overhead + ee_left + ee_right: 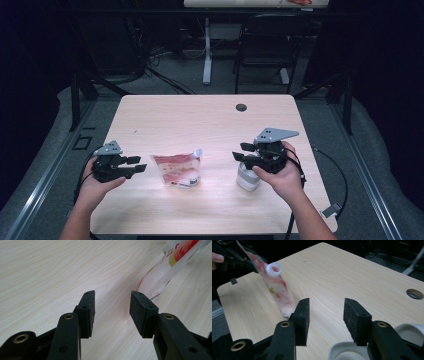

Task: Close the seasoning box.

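We keep both grippers' jaws apart and empty: left gripper (138, 164) just beside the flat red-and-white spouted plastic pouch (177, 169), right gripper (240, 151) above the small white plastic container (247, 177). To grip well, we centre the pouch edge between the pads (88, 312) first.

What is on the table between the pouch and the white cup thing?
Nothing. In the high view, bare table lies between the pouch and the white container.

Your left gripper (134, 164) and right gripper (241, 151) are black, each topped by a grey three-cornered plate with small holes. Brass-ringed screw holes mark the jaw arms, the pads are matte black, black cables trail behind, and your forearms are unsleeved.
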Motion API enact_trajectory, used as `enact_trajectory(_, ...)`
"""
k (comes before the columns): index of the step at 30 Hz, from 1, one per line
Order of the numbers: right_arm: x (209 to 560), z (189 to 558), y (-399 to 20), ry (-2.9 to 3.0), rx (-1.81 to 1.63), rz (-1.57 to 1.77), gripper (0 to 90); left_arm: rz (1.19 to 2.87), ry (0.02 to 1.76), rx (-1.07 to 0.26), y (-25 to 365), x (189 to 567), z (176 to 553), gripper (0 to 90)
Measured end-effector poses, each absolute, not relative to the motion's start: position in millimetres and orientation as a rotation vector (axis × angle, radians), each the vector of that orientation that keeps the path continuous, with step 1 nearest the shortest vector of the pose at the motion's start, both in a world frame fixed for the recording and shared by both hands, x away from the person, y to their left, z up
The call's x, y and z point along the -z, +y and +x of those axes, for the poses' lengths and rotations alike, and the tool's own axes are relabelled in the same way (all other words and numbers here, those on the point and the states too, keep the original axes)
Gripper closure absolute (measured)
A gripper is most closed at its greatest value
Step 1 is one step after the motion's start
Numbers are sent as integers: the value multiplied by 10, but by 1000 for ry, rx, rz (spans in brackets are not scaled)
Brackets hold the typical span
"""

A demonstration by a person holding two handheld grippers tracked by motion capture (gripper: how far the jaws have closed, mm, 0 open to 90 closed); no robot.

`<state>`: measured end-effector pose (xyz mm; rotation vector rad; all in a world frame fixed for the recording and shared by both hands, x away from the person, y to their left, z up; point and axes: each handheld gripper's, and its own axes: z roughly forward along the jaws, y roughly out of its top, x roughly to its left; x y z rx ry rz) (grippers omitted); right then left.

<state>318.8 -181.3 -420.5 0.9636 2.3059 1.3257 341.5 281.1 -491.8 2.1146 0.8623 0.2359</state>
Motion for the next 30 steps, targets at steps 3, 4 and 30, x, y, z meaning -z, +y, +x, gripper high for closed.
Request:
enact_trajectory(3,4177,3199,-1887,2291,-1330,977,606,2105,881,-240,2814,4927,3420,563)
enact_trajectory(4,4166,3199,-1901,2284,-1327,978,618,2104,883,-246,2815,4929,3420,563)
enact_trajectory(30,4011,3343,-2295,2151,-1222,1108,900,2114,914,-268,2805,4966,3437,547)
